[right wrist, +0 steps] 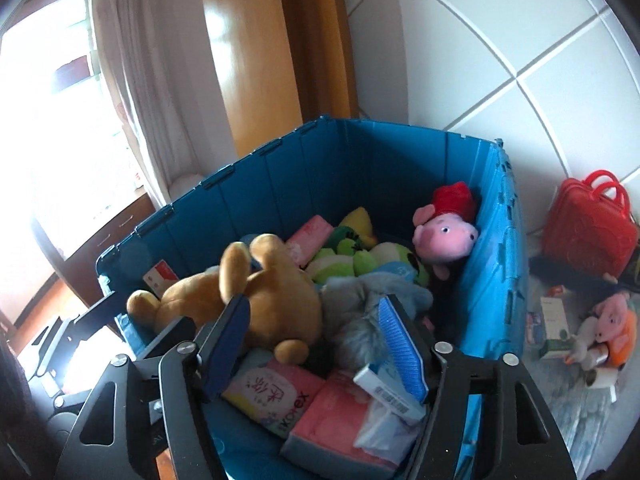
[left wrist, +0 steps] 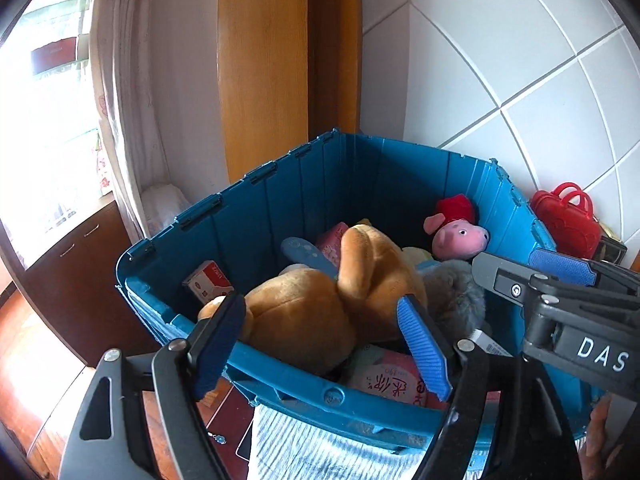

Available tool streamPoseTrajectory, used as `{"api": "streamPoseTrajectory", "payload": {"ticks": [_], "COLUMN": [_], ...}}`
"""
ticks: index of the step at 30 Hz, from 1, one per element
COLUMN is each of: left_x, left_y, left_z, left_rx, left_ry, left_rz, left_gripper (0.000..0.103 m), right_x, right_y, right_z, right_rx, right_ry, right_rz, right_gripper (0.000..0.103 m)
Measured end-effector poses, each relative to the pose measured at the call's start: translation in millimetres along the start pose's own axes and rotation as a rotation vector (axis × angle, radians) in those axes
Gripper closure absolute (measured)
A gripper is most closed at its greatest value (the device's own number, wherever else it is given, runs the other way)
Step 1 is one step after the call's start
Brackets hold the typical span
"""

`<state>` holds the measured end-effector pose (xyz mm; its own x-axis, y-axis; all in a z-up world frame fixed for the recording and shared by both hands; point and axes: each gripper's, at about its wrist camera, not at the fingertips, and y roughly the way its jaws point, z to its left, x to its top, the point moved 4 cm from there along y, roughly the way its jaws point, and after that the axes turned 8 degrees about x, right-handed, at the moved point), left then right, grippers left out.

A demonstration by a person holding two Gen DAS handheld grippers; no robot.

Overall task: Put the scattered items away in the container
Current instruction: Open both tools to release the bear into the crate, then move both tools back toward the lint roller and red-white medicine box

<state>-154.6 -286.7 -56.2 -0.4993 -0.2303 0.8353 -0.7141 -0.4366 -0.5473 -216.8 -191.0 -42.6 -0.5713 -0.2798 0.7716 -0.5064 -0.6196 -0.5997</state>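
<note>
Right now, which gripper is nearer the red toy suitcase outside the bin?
Right. The right gripper hangs over the bin's suitcase side; the left gripper sits farther across.

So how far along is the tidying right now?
Mostly done: the bin already holds the brown plush, pink pig and tissue packs. Both grippers, left and right, are open above it, holding nothing. Left: red bag, small pig and boxes outside.

Both grippers, the left gripper [left wrist: 320, 344] and the right gripper [right wrist: 316, 344], are showing black frames with silver screws. Their fingers [left wrist: 424, 348] are wearing ribbed blue pads. White letters "DAS" [left wrist: 602, 354] are showing on the right one's body.
</note>
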Motion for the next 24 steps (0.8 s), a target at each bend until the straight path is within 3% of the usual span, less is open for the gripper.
{"api": "streamPoseTrajectory", "payload": {"ticks": [3,9,12,24], "left_x": [-3.8,-16.9,-21.2,-36.9], "left_y": [-14.0,-32.3,-43.6,-95.5], "left_z": [-4.8,-13.7,-16.4,-68.9], "left_rx": [-0.031,-0.061,-0.074,-0.119], "left_ry": [0.002,0.004,0.001,-0.001], "left_rz": [-0.016,-0.026,-0.039,-0.089], "left_gripper": [0.021,0.017,0.006,0.006], "right_x": [-7.0,-19.1,-26.1,-59.1], "right_y": [-16.8,-50.3,-68.7,-134.9], "right_z": [-9.3,-26.4,-32.1,-80.3], "right_rx": [-0.031,-0.075,-0.084,-0.081], "right_ry": [0.015,0.033,0.03,0.054], "right_rz": [-0.02,-0.059,-0.081,-0.133], "right_gripper": [0.019,0.016,0.012,0.009]}}
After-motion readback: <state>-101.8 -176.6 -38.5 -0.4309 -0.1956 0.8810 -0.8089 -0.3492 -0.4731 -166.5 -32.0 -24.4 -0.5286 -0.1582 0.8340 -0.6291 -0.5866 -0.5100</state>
